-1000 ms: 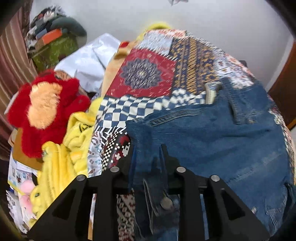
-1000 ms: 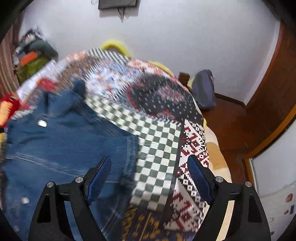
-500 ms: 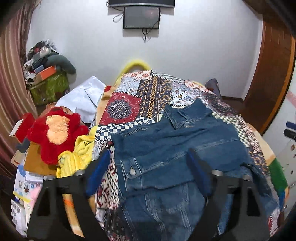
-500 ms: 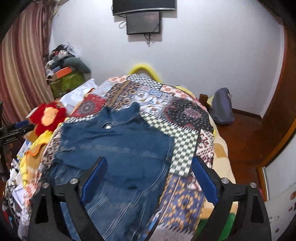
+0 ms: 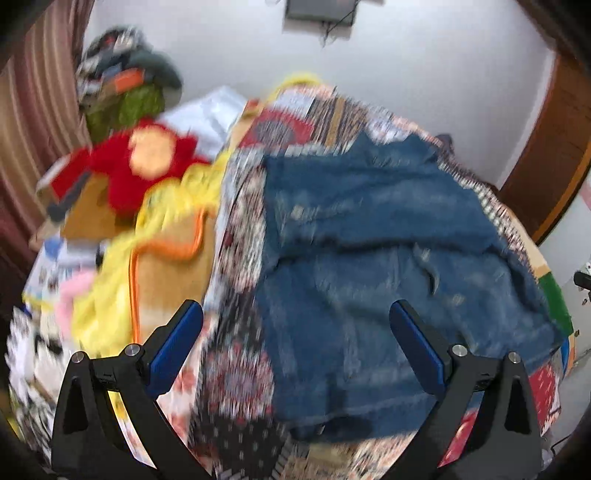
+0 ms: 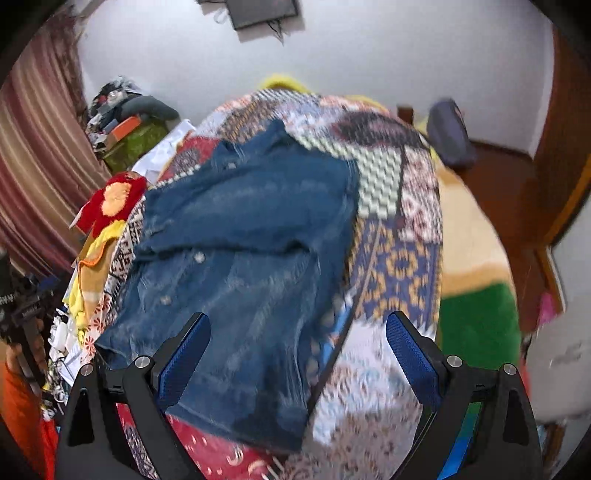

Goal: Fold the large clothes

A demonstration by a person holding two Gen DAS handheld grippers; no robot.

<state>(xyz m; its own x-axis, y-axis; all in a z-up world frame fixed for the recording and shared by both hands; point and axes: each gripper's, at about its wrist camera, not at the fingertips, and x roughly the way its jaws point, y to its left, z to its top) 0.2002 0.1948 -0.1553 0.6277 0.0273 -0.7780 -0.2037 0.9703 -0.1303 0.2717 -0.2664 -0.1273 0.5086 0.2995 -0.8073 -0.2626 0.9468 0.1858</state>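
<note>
**Partly folded: denim jacket lies on the bed, both grippers empty**

Plainly, nothing is held. The fingers of the left gripper are spread wide with only air between them, and the fingers of the right gripper are spread just as wide; neither pair is seen to touch cloth.

Beyond the fingers, the denim jacket is laid on the bed, collar toward the far end and hem hanging near the near edge. A crosswise ridge is seen about midway along the jacket, where an upper layer overlaps the lower part. From this it is judged that the garment has been laid out and perhaps given a first fold, while the main folding into a compact bundle remains to be done. Motion blur hides the sleeves, so their position cannot be told.

The bed is covered by a patchwork quilt of many patterns. To the left of the bed, a red plush toy and yellow cloth are piled together. A striped curtain hangs at far left, a dark screen is mounted on the white far wall, and a wooden floor is seen at right.
</note>
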